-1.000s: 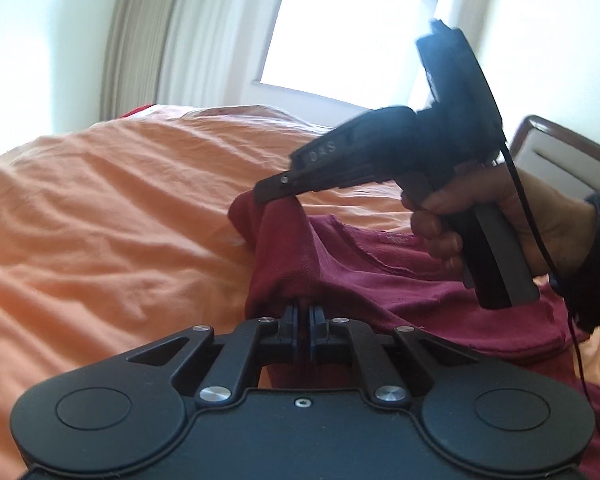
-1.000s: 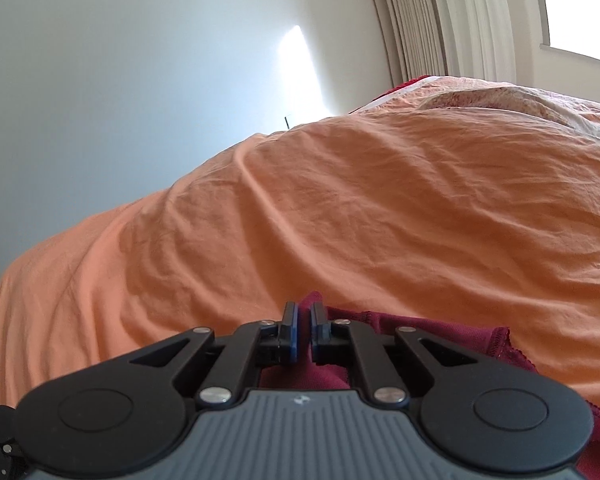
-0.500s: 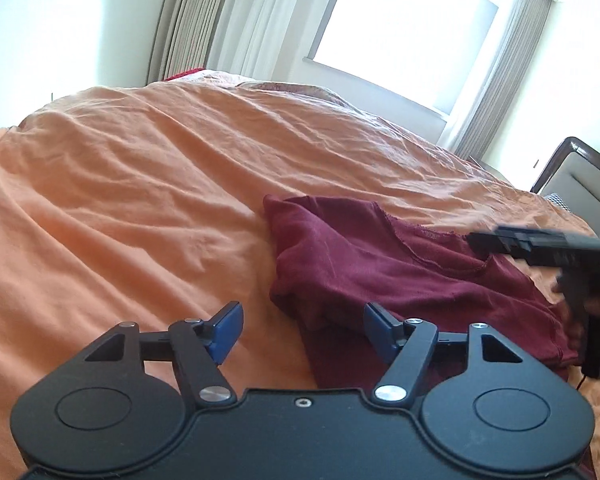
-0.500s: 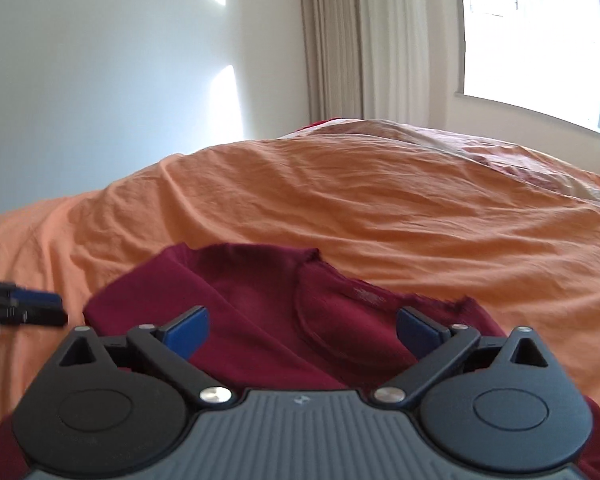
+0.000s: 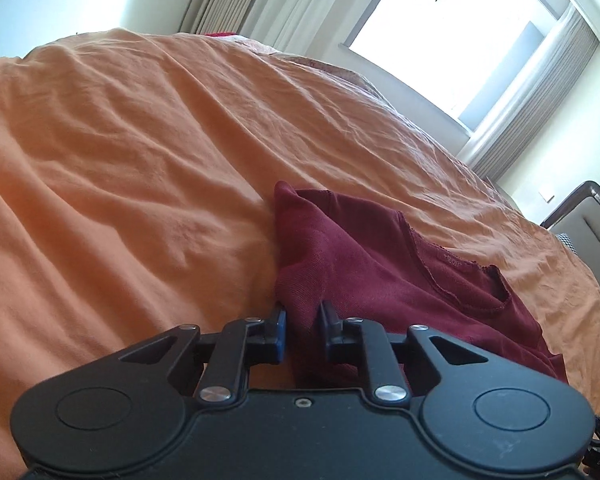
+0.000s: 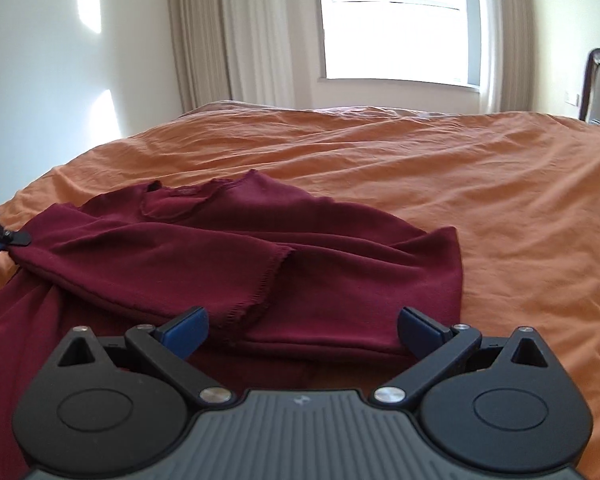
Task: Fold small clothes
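Your left gripper (image 5: 302, 330) dropped back onto the maroon shirt (image 6: 236, 264) and its jaws just closed, pinching a raised fold at the left edge. Your right gripper (image 6: 302, 330) let go, pulled back, jaws spread wide, nothing held. Shirt lay rumpled on the orange bedspread (image 6: 480, 184).

Bright daylight pours through the window (image 6: 400, 28), flanked by pale curtains (image 6: 228, 36); sun patches mark the white wall (image 6: 40, 80) beside the orange-covered bed (image 6: 460, 168).
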{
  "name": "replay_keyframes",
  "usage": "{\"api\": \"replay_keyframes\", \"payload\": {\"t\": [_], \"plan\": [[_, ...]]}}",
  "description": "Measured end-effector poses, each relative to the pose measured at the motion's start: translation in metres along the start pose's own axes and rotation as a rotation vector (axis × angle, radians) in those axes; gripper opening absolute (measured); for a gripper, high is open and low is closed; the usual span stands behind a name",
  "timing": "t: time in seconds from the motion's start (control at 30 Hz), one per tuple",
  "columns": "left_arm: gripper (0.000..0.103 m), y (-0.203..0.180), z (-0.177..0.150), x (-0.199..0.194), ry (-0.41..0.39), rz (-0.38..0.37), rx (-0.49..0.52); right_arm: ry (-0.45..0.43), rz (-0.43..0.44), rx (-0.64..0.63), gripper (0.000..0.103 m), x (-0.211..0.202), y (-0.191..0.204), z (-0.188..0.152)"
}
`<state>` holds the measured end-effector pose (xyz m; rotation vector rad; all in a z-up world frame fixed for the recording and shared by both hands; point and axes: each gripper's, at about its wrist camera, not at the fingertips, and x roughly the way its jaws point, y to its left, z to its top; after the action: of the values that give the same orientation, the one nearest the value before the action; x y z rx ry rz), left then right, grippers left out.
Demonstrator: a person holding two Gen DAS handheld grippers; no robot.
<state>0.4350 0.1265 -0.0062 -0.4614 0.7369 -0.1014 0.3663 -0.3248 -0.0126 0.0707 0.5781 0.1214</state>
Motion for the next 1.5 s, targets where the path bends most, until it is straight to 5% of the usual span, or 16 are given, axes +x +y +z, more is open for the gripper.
{"api": "replay_keyframes", "payload": {"t": [0.13, 0.33, 0.47, 0.6, 0.8, 1.3, 1.5], "plan": [[0.017, -0.006, -0.007, 0.002, -0.027, 0.057, 0.022, -0.035, -0.009, 0.038, 0.103, 0.009, -0.004, 0.003], [0.024, -0.009, -0.005, 0.005, -0.02, 0.098, 0.001, 0.011, -0.171, -0.133, 0.103, 0.026, 0.016, -0.002], [0.037, -0.008, -0.005, -0.005, -0.026, 0.11, 0.002, -0.017, -0.152, -0.133, 0.103, 0.002, 0.011, -0.006], [0.066, -0.005, -0.009, -0.024, -0.035, 0.103, -0.014, -0.034, -0.112, -0.141, 0.103, -0.031, 0.008, -0.015], [0.091, -0.015, -0.033, -0.069, -0.076, 0.083, 0.074, -0.051, -0.04, -0.139, 0.103, -0.085, 0.013, -0.047], [0.102, -0.026, -0.151, -0.172, -0.091, -0.037, 0.26, -0.066, 0.077, -0.147, 0.103, -0.176, 0.032, -0.139], [0.102, -0.022, -0.196, -0.191, -0.084, 0.028, 0.365, -0.016, -0.042, -0.297, 0.103, -0.196, 0.042, -0.168]]}}
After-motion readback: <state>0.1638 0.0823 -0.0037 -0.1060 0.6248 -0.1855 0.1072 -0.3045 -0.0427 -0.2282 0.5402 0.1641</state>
